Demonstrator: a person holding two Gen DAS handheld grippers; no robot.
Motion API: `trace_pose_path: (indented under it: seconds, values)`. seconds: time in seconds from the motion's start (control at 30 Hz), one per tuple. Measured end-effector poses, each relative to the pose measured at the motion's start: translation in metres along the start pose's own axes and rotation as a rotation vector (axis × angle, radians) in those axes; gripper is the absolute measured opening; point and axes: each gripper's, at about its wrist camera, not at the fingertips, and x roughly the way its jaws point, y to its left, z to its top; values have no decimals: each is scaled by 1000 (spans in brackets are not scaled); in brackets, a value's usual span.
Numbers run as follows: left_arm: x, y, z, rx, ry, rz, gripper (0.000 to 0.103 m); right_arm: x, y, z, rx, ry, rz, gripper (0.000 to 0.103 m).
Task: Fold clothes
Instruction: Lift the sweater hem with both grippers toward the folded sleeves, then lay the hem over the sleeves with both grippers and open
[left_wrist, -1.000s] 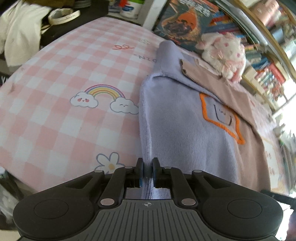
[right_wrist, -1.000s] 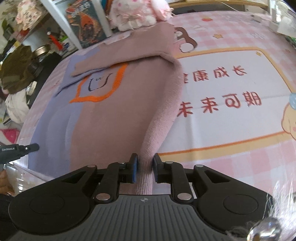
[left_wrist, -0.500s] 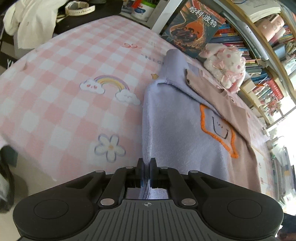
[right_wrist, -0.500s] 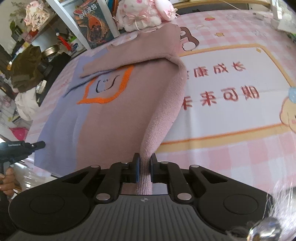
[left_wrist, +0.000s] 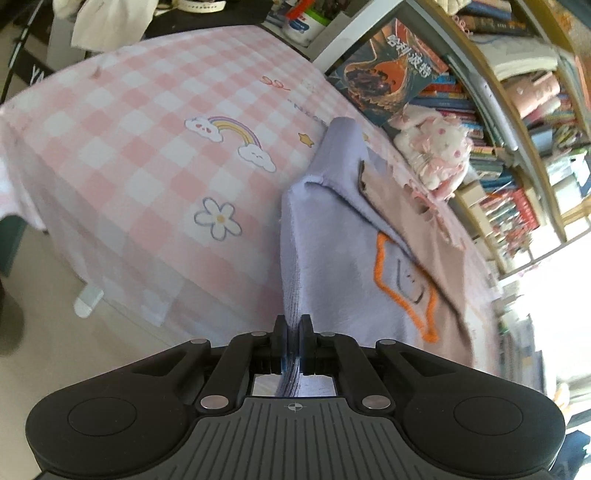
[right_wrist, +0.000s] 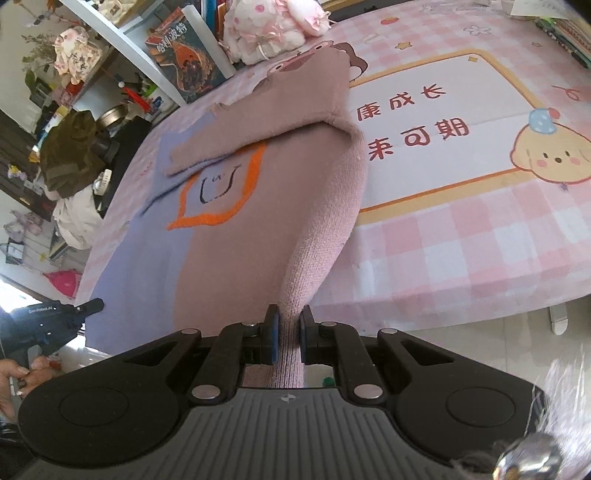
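Observation:
A sweater, lavender on one half and dusty pink on the other, with an orange-outlined face patch (left_wrist: 402, 280), lies on the bed with both sleeves folded across its chest. My left gripper (left_wrist: 293, 332) is shut on the lavender bottom hem corner (left_wrist: 291, 295), lifted off the bed. My right gripper (right_wrist: 288, 332) is shut on the pink bottom hem corner (right_wrist: 317, 240), also lifted. The sweater (right_wrist: 229, 236) stretches from both grippers up toward the collar. The left gripper's body (right_wrist: 48, 321) shows at the left edge of the right wrist view.
The bed has a pink checked sheet (left_wrist: 129, 155) with rainbow and flower prints, and a framed panel with red characters (right_wrist: 424, 122). A plush toy (left_wrist: 436, 147) and bookshelves (left_wrist: 517, 110) stand beyond the collar. Clothes piles (right_wrist: 70, 166) lie off the bed's far side. Floor (left_wrist: 55, 332) shows below the bed edge.
Both grippers have pulled back and risen with the hem corners, so the sweater's lower part lifts off the bed and the bed edge and floor come into view.

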Motion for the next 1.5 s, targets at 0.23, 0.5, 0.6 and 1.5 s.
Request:
trace_pose_path:
  seconds: [0.23, 0.5, 0.6, 1.5]
  values:
    - [-14, -5, 14, -169, -62, -176, 4, -29, -14, 9, 141, -71, 135, 10]
    - [-6, -41, 73, -241, -185, -332, 4, -51, -21, 68, 295, -242, 327, 10]
    - [14, -57, 96, -218, -202, -334, 4, -46, -22, 96, 338, -286, 340, 10]
    - [129, -79, 188, 182, -161, 47, 48, 57, -9, 231, 227, -360, -91, 47]
